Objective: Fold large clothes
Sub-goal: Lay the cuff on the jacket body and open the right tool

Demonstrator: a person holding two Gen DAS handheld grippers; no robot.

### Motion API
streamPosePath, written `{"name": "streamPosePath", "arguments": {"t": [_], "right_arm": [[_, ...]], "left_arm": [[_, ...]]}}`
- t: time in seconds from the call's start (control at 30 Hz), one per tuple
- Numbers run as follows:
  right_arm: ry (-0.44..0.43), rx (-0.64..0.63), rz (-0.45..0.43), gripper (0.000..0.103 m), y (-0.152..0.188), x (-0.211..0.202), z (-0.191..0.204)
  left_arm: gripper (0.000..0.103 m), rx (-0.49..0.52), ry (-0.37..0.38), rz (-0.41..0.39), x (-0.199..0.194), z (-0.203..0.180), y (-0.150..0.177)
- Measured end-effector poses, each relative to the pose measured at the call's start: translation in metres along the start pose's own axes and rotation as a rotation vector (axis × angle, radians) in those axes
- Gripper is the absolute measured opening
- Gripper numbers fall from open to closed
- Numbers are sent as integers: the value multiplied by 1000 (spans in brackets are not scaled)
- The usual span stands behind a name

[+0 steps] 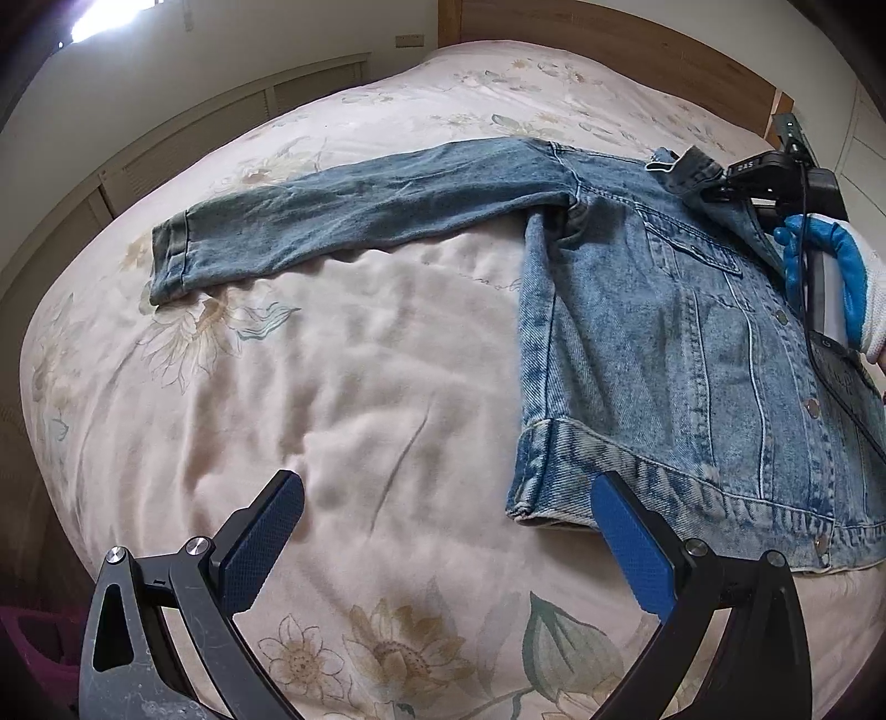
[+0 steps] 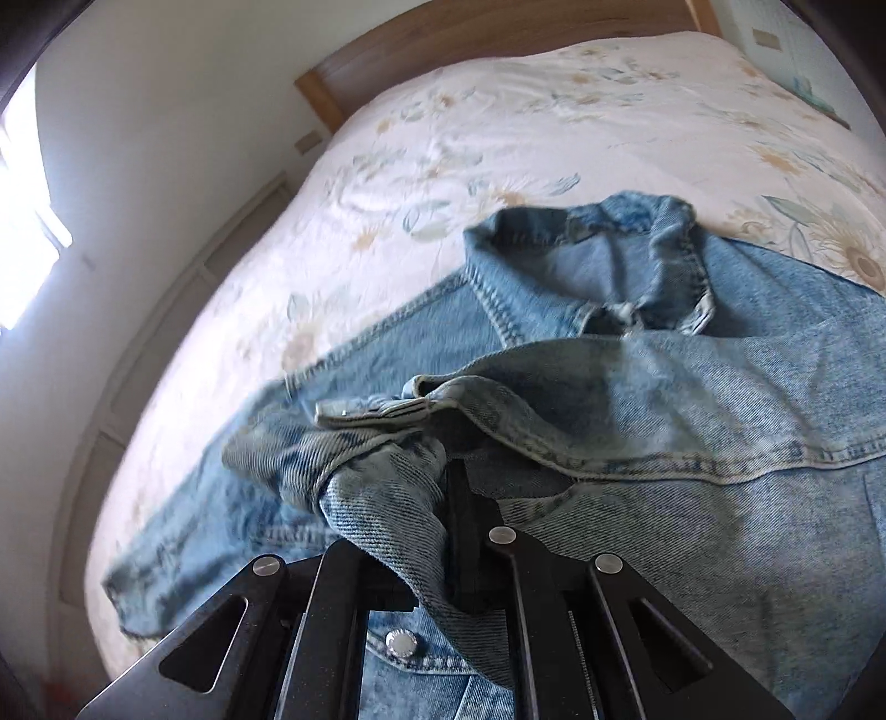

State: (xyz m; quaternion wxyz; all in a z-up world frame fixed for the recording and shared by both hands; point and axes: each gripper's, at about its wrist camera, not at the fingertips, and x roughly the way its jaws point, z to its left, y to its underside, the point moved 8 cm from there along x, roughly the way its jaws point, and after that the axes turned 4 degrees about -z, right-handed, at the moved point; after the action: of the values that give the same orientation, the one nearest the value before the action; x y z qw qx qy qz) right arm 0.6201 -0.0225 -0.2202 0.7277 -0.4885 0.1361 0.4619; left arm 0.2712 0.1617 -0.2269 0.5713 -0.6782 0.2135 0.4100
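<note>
Denim jacket point(image 1: 681, 332) on floral bedspread point(image 1: 332, 387) w/ wooden headboard point(image 1: 609, 50); left gripper point(image 1: 443, 531) spread, right gripper point(image 2: 421, 498) pinching sleeve

Right gripper point(image 2: 437, 531) fingers pinch denim jacket point(image 2: 664, 387) cuff over bed point(image 2: 443, 138).

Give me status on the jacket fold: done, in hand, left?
Done: denim jacket lies front-up on the bed. In hand: right tool is shut on the cuff of one sleeve, carrying it across the chest below the collar. Left: the other sleeve lies stretched out flat; left tool is open, holding nothing. Body fold not started.
</note>
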Motion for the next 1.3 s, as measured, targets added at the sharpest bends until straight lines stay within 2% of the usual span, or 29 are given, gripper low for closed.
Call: {"name": "streamPosePath", "arguments": {"t": [0.1, 0.23, 0.3, 0.37, 0.43, 0.47, 0.67, 0.9, 1.3], "right_arm": [[34, -31, 58, 11, 17, 19, 2], [77, -67, 93, 17, 33, 30, 4], [88, -91, 91, 26, 36, 30, 9], [89, -131, 103, 48, 38, 32, 19], [74, -178, 120, 61, 44, 33, 33], [75, -198, 126, 64, 47, 32, 40], [60, -252, 123, 70, 53, 25, 65], [55, -238, 106, 71, 44, 3, 51], [37, -347, 50, 71, 39, -16, 53]], "left_arm": [[102, 6, 7, 4, 1, -4, 1], [102, 9, 22, 11, 1, -9, 2], [102, 12, 29, 13, 0, -13, 2], [102, 16, 34, 13, -1, -17, 1], [102, 17, 37, 9, -4, -20, 1], [102, 17, 41, 5, -5, -21, 0], [102, 49, 39, -45, -19, -32, -7], [102, 54, 37, -78, -26, -42, -20], [102, 83, 32, -62, -22, -62, -21]]}}
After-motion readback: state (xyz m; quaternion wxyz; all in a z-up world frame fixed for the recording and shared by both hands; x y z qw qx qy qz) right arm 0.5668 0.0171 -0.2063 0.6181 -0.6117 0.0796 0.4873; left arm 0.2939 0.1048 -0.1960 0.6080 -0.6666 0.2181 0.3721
